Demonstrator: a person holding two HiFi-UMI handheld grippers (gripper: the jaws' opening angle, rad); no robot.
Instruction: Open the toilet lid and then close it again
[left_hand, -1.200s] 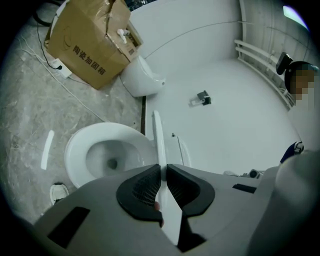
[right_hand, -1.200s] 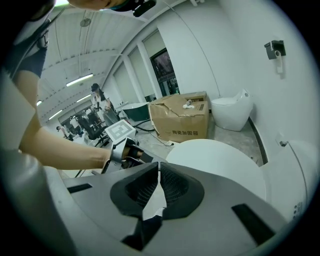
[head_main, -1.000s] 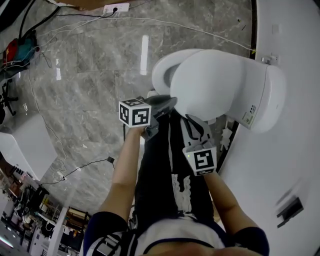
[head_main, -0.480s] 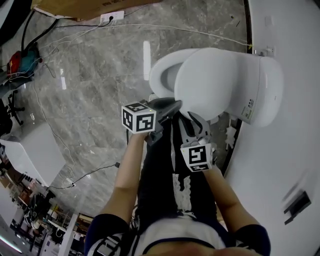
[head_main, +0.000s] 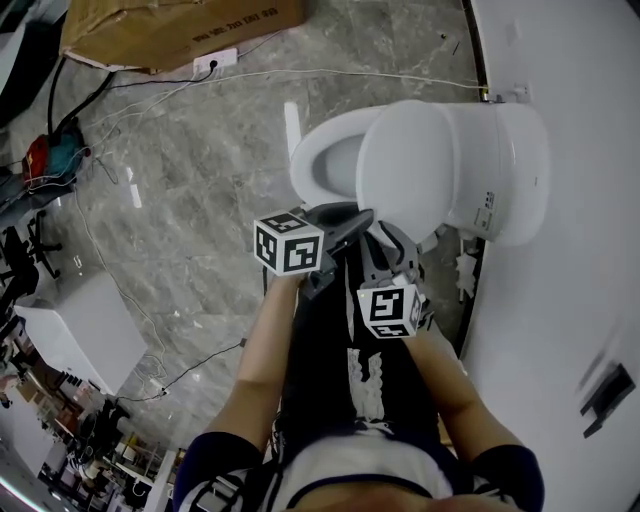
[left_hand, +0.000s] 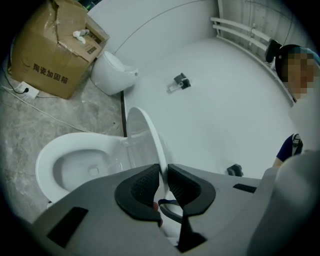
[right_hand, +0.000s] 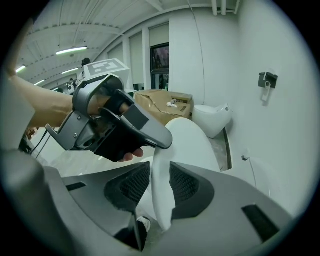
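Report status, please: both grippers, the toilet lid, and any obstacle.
Left gripper pinching the edge of the white plastic toilet lid, jaws opening. Right gripper opening, same edge between its jaws. Lid stands raised. No obstacle seen.

1. We take this for a test or demonstration bay in a large work hall, not a household bathroom.
2. We see a toilet (head_main: 325, 150), its lid (head_main: 420, 170) raised, backing onto a bare white panel wall (head_main: 570, 150) with open floor around it. A second white fixture (left_hand: 114, 75) sits by the same wall.
3. We note a cardboard box (head_main: 170, 30), a power strip (head_main: 215, 62) and loose cables (head_main: 350, 73) lying on the grey marble floor (head_main: 190, 190).
4. We also see strip lights (right_hand: 72, 50) under a high ribbed ceiling, and cluttered desks (head_main: 60, 420) at the floor's edge.
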